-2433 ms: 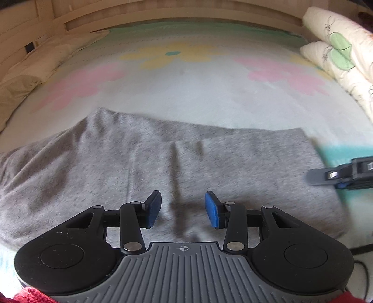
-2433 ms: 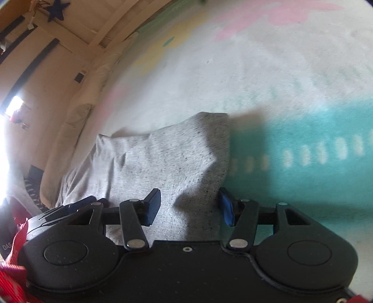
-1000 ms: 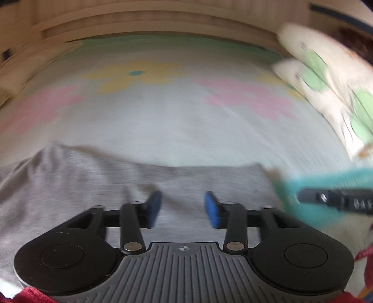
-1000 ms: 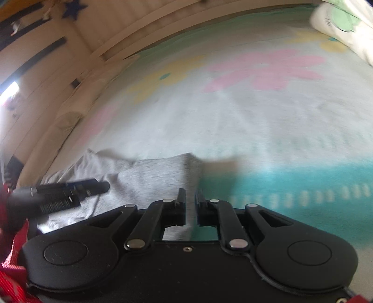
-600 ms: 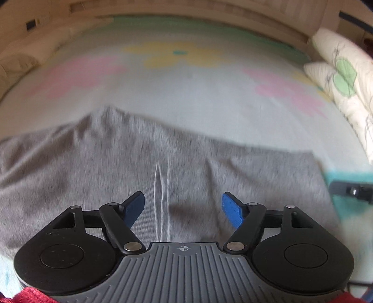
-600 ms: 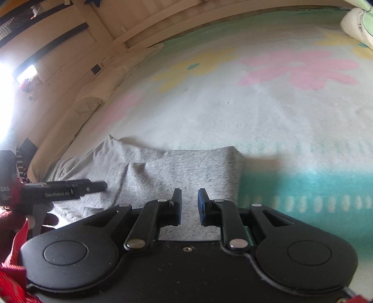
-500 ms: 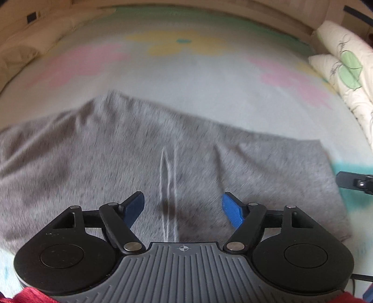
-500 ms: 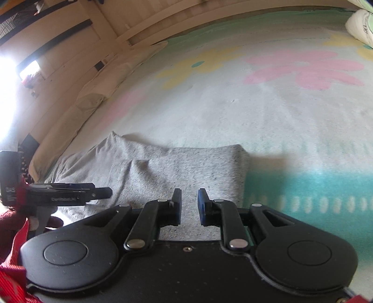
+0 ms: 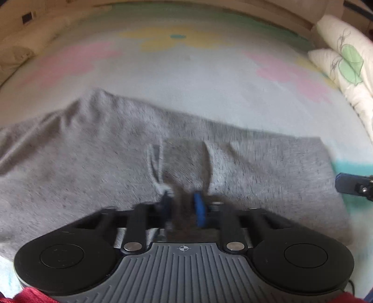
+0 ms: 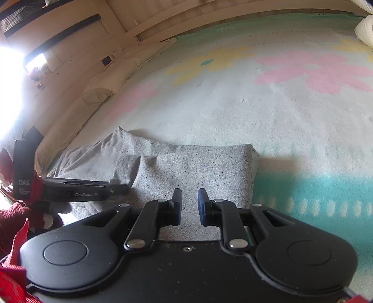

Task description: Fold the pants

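Observation:
Grey marled pants (image 9: 93, 163) lie spread on a flowered blanket (image 9: 186, 81). My left gripper (image 9: 183, 205) points steeply down at their middle and is shut on a pinched ridge of grey fabric, just right of the white drawstring (image 9: 155, 167). The cloth puckers up from the blue pads. The right gripper (image 10: 189, 206) hovers low over the pants' (image 10: 198, 167) folded right end. Its pads stand a narrow gap apart, with flat fabric showing in the gap and no pucker. One right finger (image 9: 349, 184) shows at the pants' right edge in the left wrist view.
Cream pillows with green leaves (image 9: 345, 60) lie at the right. Beige cushions (image 10: 98, 93) line the wooden bed wall (image 10: 163, 21) on the left. A teal band of the blanket (image 10: 314, 193) runs right of the pants. A red sleeve (image 10: 14, 219) holds the left gripper's body (image 10: 70, 190).
The left gripper's jaws went from wide apart to shut on a fold of the pants beside the drawstring, and it sank closer to the cloth. The right gripper kept its narrow gap and barely moved.

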A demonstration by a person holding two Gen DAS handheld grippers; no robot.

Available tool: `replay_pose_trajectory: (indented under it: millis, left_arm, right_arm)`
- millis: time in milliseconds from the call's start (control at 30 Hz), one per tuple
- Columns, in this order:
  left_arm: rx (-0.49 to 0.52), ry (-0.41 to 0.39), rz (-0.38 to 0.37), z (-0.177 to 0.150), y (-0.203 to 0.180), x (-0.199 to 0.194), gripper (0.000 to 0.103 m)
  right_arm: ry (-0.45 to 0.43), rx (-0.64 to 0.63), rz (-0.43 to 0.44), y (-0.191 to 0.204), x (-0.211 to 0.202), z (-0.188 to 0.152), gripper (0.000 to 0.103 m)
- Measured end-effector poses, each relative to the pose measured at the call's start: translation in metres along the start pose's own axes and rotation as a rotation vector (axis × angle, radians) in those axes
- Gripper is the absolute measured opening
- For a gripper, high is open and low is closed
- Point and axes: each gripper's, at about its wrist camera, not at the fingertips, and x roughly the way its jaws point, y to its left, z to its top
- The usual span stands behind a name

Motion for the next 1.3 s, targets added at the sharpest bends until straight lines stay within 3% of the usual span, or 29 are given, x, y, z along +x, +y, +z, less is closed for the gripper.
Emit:
replay_pose_trajectory:
  millis: [100,233,300,367,467,533,633,667,767,1067,1133,1200,1300]
  left_arm:
    - [-0.070,-0.049,0.003,0.001,0.014,-0.015,0.007]
    - [-0.078,-0.107,0.058,0.009,0.030,-0.029,0.007]
    - [-0.130,-0.072,0.007,0.013,0.041,-0.020,0.009]
    - [-0.167,-0.015,0.019,0.007,0.045,-0.006,0.011]
    - [-0.117,0.002,0.080,0.002,0.043,0.002,0.025]
    - [-0.108,-0.006,0.084,0.001,0.044,-0.004,0.028]
    - [-0.155,-0.050,0.059,0.004,0.051,-0.017,0.030]
    - [-0.166,-0.069,0.063,0.006,0.055,-0.022,0.036]
    - [-0.188,-0.116,0.110,0.005,0.068,-0.038,0.052]
    - [-0.265,-0.114,0.170,0.007,0.128,-0.060,0.052]
    - [-0.266,-0.122,0.186,0.011,0.145,-0.066,0.053]
    - [-0.286,-0.139,0.194,0.013,0.165,-0.075,0.055]
    - [-0.328,-0.160,0.215,0.012,0.195,-0.081,0.066]
  right_arm:
    - [-0.012,0.007,-0.006,0.001,0.000,0.001,0.027]
    - [-0.025,0.010,-0.007,0.003,0.000,0.003,0.027]
    - [-0.019,0.003,-0.009,0.006,0.004,0.003,0.027]
    - [-0.001,-0.011,-0.014,0.010,0.010,0.001,0.027]
    - [0.070,-0.025,-0.057,0.012,0.028,-0.001,0.027]
    - [0.138,-0.012,-0.098,0.008,0.041,-0.005,0.026]
    - [0.134,0.014,-0.101,0.009,0.042,-0.005,0.027]
    - [0.121,0.008,-0.103,0.012,0.040,-0.003,0.027]
    - [0.070,0.001,-0.081,0.024,0.034,0.003,0.027]
    - [0.062,-0.081,0.026,0.082,0.058,0.006,0.027]
    - [0.070,-0.097,0.049,0.096,0.066,0.005,0.032]
    - [0.076,-0.114,0.068,0.110,0.075,0.003,0.046]
    - [0.089,-0.151,0.080,0.130,0.088,-0.001,0.048]
